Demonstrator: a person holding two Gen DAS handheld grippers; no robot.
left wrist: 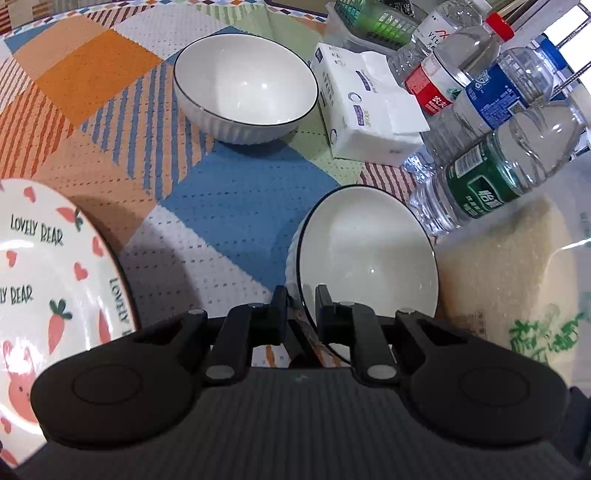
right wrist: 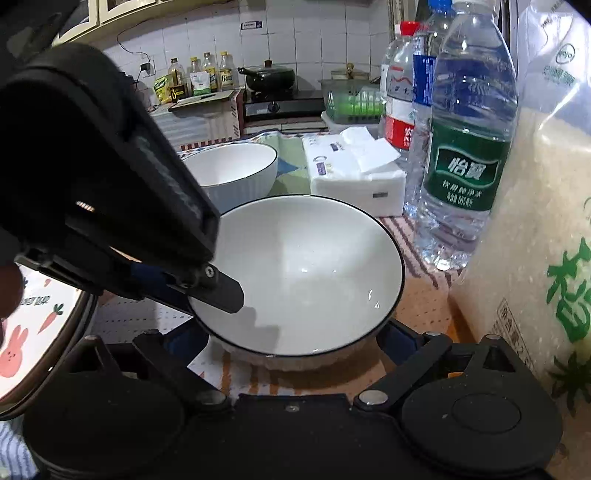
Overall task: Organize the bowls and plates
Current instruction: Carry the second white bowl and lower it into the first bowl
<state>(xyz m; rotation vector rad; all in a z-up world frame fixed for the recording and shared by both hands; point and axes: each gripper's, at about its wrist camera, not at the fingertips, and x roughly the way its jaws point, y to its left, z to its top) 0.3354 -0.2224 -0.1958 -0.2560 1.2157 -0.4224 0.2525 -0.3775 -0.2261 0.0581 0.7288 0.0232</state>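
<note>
A white bowl with a thin dark rim (left wrist: 365,258) (right wrist: 306,273) sits on the patterned tablecloth, tipped a little toward the left wrist view. My left gripper (left wrist: 301,306) is shut on its near rim, one finger inside and one outside; the inner finger (right wrist: 221,295) lies on the bowl's wall. My right gripper (right wrist: 287,336) stands open, wide, with this bowl between its fingers; I cannot tell whether the pads touch it. A second, similar bowl (left wrist: 247,81) (right wrist: 232,166) stands further back. A "Lovely Bear" plate (left wrist: 44,288) (right wrist: 33,332) lies at the left.
A tissue pack (left wrist: 365,107) (right wrist: 351,170) lies behind the held bowl. Several water bottles (left wrist: 491,177) (right wrist: 465,147) and a bag of rice (left wrist: 517,280) (right wrist: 535,240) crowd the right side. A green basket (left wrist: 373,18) sits at the back.
</note>
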